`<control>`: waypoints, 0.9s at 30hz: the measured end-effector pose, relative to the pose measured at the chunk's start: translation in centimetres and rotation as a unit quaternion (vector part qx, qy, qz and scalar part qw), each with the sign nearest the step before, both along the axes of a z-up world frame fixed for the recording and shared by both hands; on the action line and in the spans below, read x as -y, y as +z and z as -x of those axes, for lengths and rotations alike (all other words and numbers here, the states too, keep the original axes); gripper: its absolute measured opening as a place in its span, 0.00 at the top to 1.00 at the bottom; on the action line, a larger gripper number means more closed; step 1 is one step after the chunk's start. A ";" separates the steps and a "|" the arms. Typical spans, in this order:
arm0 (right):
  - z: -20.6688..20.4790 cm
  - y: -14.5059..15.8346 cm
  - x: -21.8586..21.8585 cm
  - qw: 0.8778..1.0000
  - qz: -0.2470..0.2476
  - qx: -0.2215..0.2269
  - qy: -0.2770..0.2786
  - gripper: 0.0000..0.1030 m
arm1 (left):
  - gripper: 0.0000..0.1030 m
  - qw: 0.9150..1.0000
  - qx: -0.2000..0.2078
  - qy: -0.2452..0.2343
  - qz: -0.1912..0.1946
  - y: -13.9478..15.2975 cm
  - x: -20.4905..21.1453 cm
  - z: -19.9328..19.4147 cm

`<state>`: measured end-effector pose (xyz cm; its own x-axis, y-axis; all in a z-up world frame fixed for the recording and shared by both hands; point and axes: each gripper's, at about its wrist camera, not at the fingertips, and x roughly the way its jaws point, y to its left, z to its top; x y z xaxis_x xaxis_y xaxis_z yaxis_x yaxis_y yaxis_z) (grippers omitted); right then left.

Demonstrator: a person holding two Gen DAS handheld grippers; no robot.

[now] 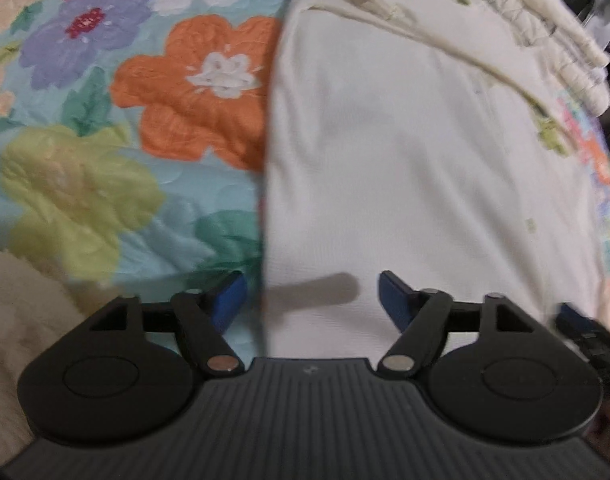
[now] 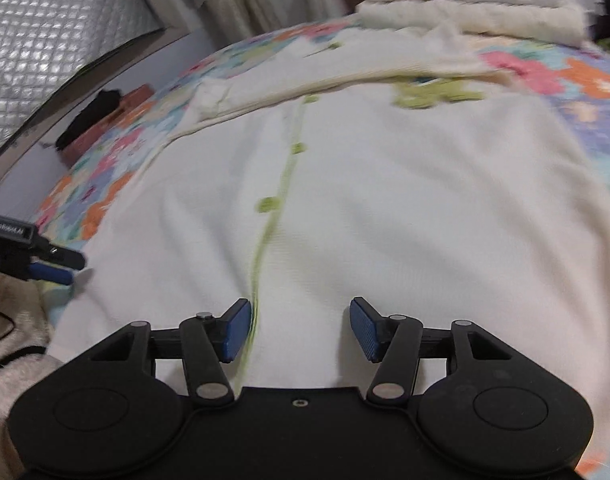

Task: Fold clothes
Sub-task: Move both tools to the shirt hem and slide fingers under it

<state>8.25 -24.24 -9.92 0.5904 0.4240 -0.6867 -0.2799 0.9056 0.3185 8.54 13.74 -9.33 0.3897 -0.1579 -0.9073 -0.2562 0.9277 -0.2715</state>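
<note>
Floral quilted bedspread point(image 1: 105, 152) over the whole bed, serving as the folding surface. Spread flat on it, a cream cardigan point(image 2: 385, 208) with a green-trimmed button placket point(image 2: 283, 184) running up its middle, one sleeve point(image 2: 305, 72) already laid across the upper body, probably as the first fold. Hem nearest both cameras, likely so the lower edge can be lifted toward the collar. At the far edge of the bed, a stack of folded cream clothes point(image 2: 465, 4), kept apart from the working area. Fuzzy beige blanket point(image 1: 13, 320) bunched at the near left corner.

Left hand-held gripper point(image 1: 310, 300) low over the cardigan's left side edge, jaws spread wide, nothing between them, one pad over the bedspread and one over the fabric, seemingly lined up to pinch that edge. Right hand-held gripper point(image 2: 301, 328) just above the hem beside the placket, jaws likewise apart and empty.
</note>
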 end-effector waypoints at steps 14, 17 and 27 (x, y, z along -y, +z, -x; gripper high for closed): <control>4.1 1.7 13.2 0.966 0.066 0.047 -0.246 0.31 | 0.77 0.986 -0.028 -0.072 0.147 -2.8 0.6 0.6; 4.2 -0.8 14.7 0.967 -0.001 0.001 -0.254 0.30 | 0.68 0.986 -0.017 -0.099 0.131 -2.4 1.4 0.9; 4.2 -3.1 11.9 0.972 -0.117 0.029 -0.201 0.93 | 0.96 0.971 -0.045 -0.104 0.209 -5.1 1.1 1.3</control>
<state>4.02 -36.09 -13.01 0.7755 0.2924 -0.5596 0.0572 0.8501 0.5235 7.20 12.66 -14.41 0.2322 -0.5867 -0.7758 -0.1146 0.7756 -0.6208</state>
